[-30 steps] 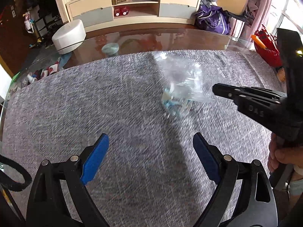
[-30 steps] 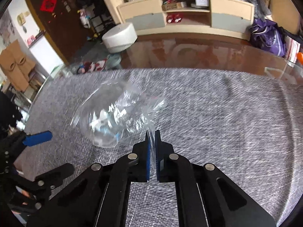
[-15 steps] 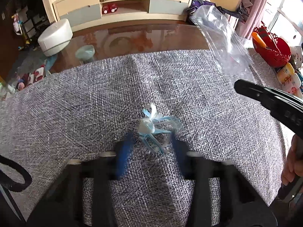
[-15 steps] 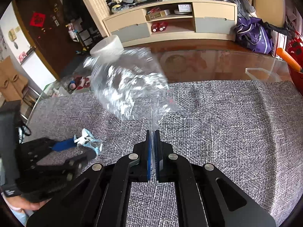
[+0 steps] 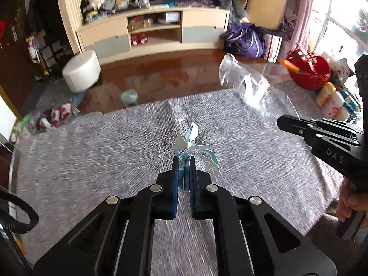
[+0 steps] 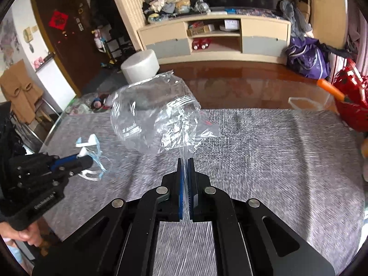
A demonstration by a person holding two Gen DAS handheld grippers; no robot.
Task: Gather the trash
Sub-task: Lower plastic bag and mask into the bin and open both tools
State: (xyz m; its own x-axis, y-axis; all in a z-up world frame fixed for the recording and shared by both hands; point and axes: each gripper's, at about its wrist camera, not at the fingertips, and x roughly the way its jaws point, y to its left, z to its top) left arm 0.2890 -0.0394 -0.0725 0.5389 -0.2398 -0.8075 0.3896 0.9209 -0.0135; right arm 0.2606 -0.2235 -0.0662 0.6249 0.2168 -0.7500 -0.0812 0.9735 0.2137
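A crumpled blue and white face mask (image 5: 192, 148) hangs above the grey table cloth (image 5: 92, 151), pinched between the blue pads of my left gripper (image 5: 184, 161), which is shut on it. From the right wrist view the same mask (image 6: 90, 151) sticks out of the left gripper (image 6: 86, 157) at the left. My right gripper (image 6: 184, 161) is shut on the edge of a clear plastic bag (image 6: 156, 117), which billows up in front of it. In the left wrist view the bag (image 5: 248, 87) floats at the upper right, above the right gripper (image 5: 281, 122).
A red basket (image 5: 309, 70) and small bottles (image 5: 331, 101) stand at the table's right edge. Beyond the cloth lie bare glass table top (image 5: 161, 76), a white stool (image 5: 81, 70) and a low cabinet (image 5: 156, 32). A hand (image 5: 352, 204) grips the right tool's handle.
My left gripper closed on the mask and lifted it off the cloth. The right gripper rose with the bag, which swung up and away from the mask.
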